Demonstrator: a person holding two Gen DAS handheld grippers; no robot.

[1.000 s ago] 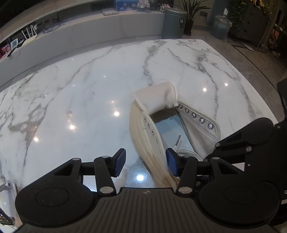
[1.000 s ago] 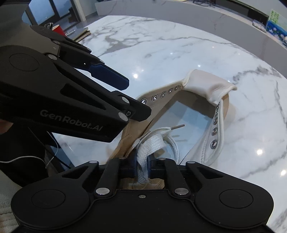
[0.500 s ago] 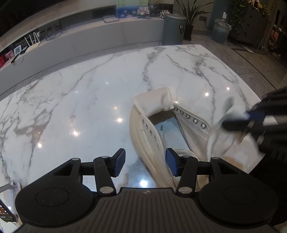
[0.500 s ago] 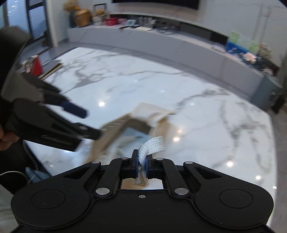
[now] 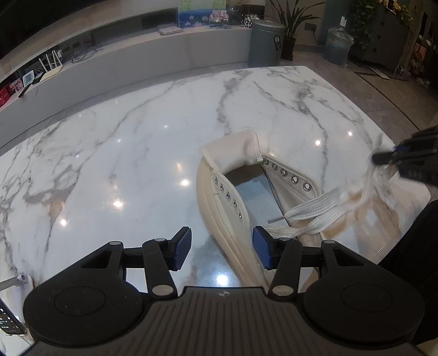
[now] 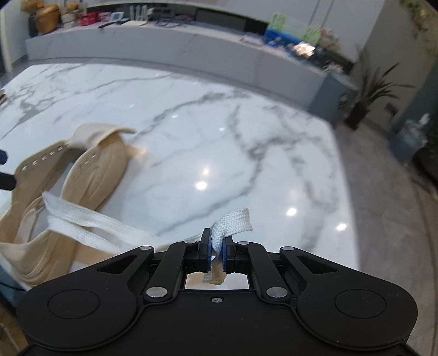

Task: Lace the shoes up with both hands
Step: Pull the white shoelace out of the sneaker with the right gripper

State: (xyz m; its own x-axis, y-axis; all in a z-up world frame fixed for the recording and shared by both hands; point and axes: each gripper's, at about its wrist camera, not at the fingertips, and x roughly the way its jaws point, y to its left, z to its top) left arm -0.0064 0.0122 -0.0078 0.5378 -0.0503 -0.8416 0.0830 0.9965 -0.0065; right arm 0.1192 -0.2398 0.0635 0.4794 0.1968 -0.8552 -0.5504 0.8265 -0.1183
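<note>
White marble table (image 5: pixel 137 153) with grey veins, glossy, ceiling lights reflected. Long grey counter (image 5: pixel 153 60) behind it, from 9 to 12 o'clock, carrying white router (image 5: pixel 52 68) and blue printed box (image 5: pixel 195 17). Grey-green bin (image 5: pixel 267 41) at 12 o'clock, potted plant (image 5: pixel 293 24) just beside. Gold jar (image 6: pixel 48 19) at 10 o'clock in right view.

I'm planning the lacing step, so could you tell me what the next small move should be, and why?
Probably keep drawing the lace away from the shoe with the right tool: it is pinched there, yet loose loops remain by the shoe, and the left tool is open.
</note>
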